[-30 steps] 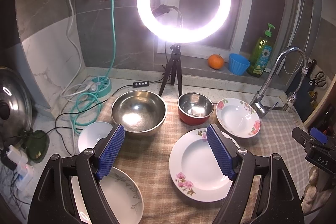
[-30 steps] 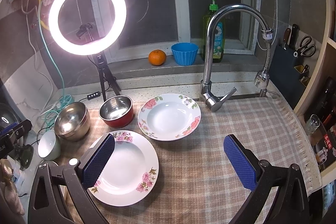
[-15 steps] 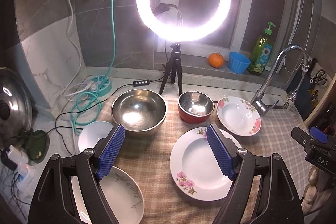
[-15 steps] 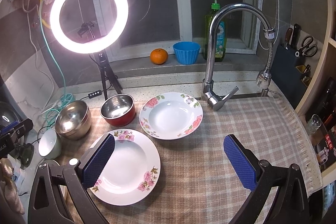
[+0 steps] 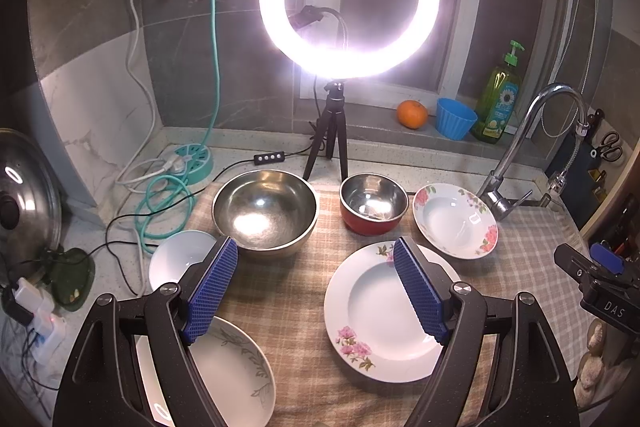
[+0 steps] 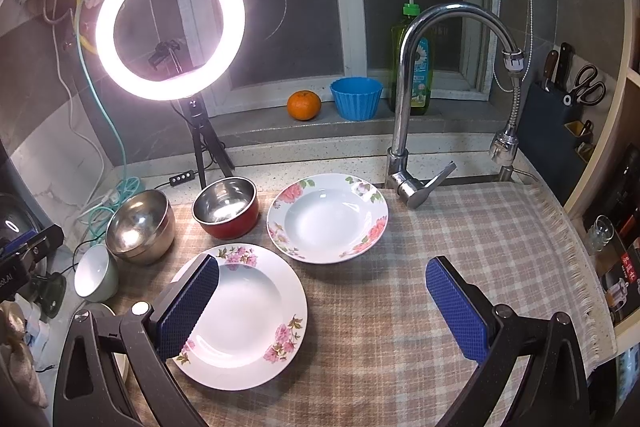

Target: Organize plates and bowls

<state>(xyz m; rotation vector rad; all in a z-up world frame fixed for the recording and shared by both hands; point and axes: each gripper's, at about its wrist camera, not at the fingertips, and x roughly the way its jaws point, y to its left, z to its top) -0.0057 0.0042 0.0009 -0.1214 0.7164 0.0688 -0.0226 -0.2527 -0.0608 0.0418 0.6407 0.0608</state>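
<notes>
- Nothing looks stacked yet: the large floral plate (image 6: 244,315) lies lower left of the right view, the small floral plate (image 6: 328,217) at centre, and the steel bowl (image 5: 266,211) and red bowl (image 5: 374,203) mid-frame in the left view.
- The left gripper (image 5: 316,291) and right gripper (image 6: 322,307) both hover wide open and empty above the checked cloth (image 6: 460,239).

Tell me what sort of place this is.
Most likely a home kitchen counter by a sink: a chrome faucet, a dish soap bottle on the windowsill, and a knife and scissors holder.
</notes>
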